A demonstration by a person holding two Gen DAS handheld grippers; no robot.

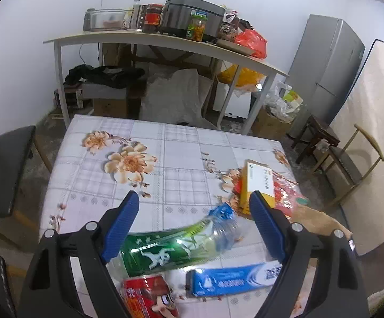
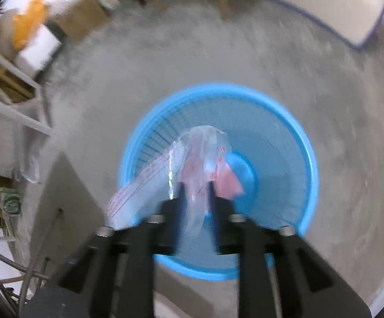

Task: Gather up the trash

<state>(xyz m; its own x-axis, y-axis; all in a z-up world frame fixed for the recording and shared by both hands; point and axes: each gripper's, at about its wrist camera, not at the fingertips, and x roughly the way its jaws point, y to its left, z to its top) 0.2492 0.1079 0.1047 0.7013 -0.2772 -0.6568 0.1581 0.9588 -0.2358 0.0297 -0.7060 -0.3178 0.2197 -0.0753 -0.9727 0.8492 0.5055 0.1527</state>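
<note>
The left gripper [image 1: 194, 201] hangs over the near part of a table [image 1: 181, 143] covered with a checked, flowered cloth, its blue-padded jaws spread wide with nothing pinched between them. Taking that table as the landmark: a crushed clear plastic bottle [image 1: 176, 241] with a green label and a blue cap lies on its side on the near part of the cloth, below and between the spread fingers and apart from their pads. Nearer still to the table's front edge lie a red can [image 1: 149, 296] and, just beside it, a blue and white toothpaste box [image 1: 231, 278]. Toward the table's right edge a yellow and white carton [image 1: 258, 185] rests on a red wrapper [image 1: 287, 193]. Beyond the table's far edge stands a long white bench [image 1: 165, 42] crowded with jars and a cooker, and off the far right corner a grey fridge [image 1: 327, 63]. The right gripper [image 2: 196, 185] points steeply down, away from the table, straight above a round blue plastic basket [image 2: 308, 159] that stands on the grey concrete floor [image 2: 165, 66]. A crumpled clear plastic bag [image 2: 200, 156] with pink and red printing sits between its black jaws and droops into the basket's mouth; the jaws stand partly apart, and the view is too blurred to tell whether the pads press on the film.
</note>
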